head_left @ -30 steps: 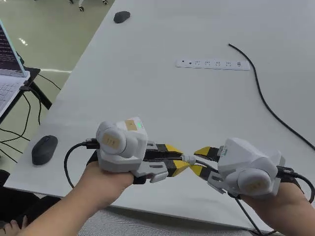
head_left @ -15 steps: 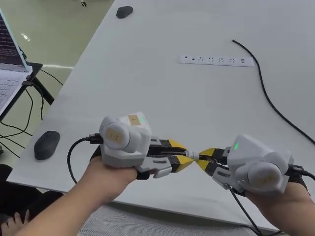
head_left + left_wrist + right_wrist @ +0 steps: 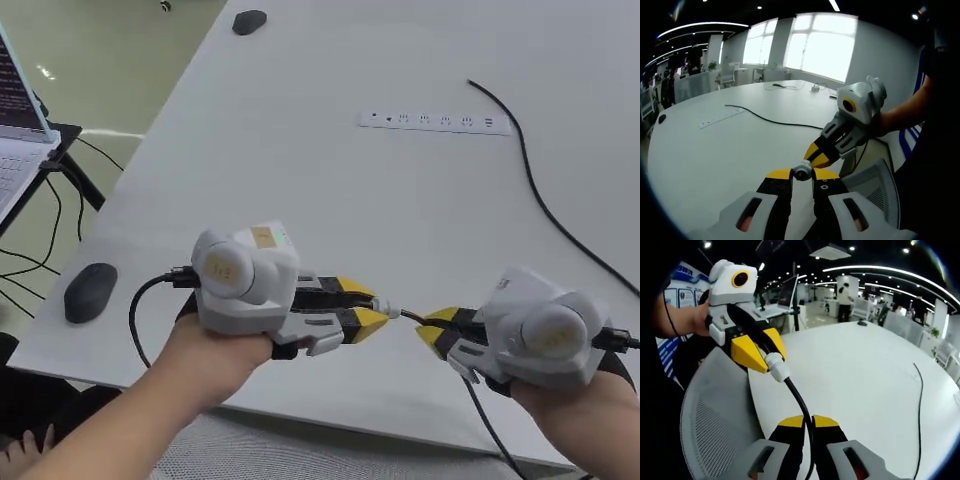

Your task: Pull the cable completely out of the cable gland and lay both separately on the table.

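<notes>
The small white cable gland (image 3: 386, 313) sits pinched between the yellow tips of my left gripper (image 3: 375, 308), which is shut on it. A black cable (image 3: 410, 318) runs out of the gland to the right into my right gripper (image 3: 432, 328), which is shut on the cable a short gap away. Both are held in the air over the near table edge. In the left gripper view the gland (image 3: 802, 171) shows end-on between my jaws, with the right gripper (image 3: 816, 156) just beyond. In the right gripper view the cable (image 3: 799, 399) rises from my jaws to the gland (image 3: 777, 366).
On the white table (image 3: 300, 170) lie a white power strip (image 3: 430, 121) and a long black cord (image 3: 545, 205) at the far right. A dark mouse (image 3: 248, 21) rests at the far end. Left of the table stand another mouse (image 3: 90, 292) and a laptop (image 3: 15, 160).
My right gripper has drawn away to the right. The tips that were touching now stand apart, and a short run of black cable shows between the gland and the right jaws.
</notes>
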